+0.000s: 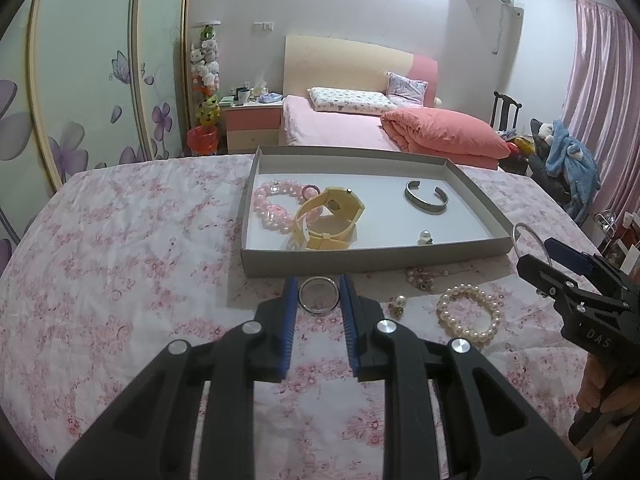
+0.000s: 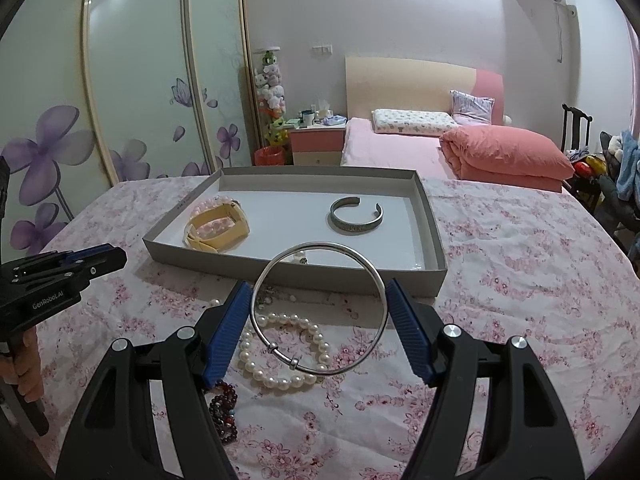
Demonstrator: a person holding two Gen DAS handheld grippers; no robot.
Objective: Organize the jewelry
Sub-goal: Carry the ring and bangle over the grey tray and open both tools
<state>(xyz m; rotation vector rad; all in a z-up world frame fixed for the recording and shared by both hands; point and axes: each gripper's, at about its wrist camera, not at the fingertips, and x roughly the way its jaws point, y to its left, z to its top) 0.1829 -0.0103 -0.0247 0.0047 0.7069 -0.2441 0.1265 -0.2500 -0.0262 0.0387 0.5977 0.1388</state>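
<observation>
- Blue-padded fingers of the right gripper (image 2: 320, 300) clamp a thin silver bangle (image 2: 318, 308) by its opposite sides — the hoop stands tilted up, its clasp beads at the low, near edge, above a white pearl bracelet (image 2: 286, 346) lying on the floral bedspread (image 2: 520, 300).
- Left gripper (image 1: 319, 294) pinches a small silver ring (image 1: 319, 294) between its pads, the ring's opening facing up, just short of the tray's near wall.
- Grey cardboard tray (image 1: 376, 258) lies with its long axis running left to right; inside it are a yellow watch (image 1: 330, 218) resting against a pink bead bracelet (image 1: 272, 204), an open silver cuff (image 1: 426, 198) with its gap turned toward the far wall, and what looks like a pearl earring (image 1: 425, 237) by the near wall.
- Dark red bead bracelet (image 2: 224, 412) sits on the bedspread beneath the right gripper's left finger.
</observation>
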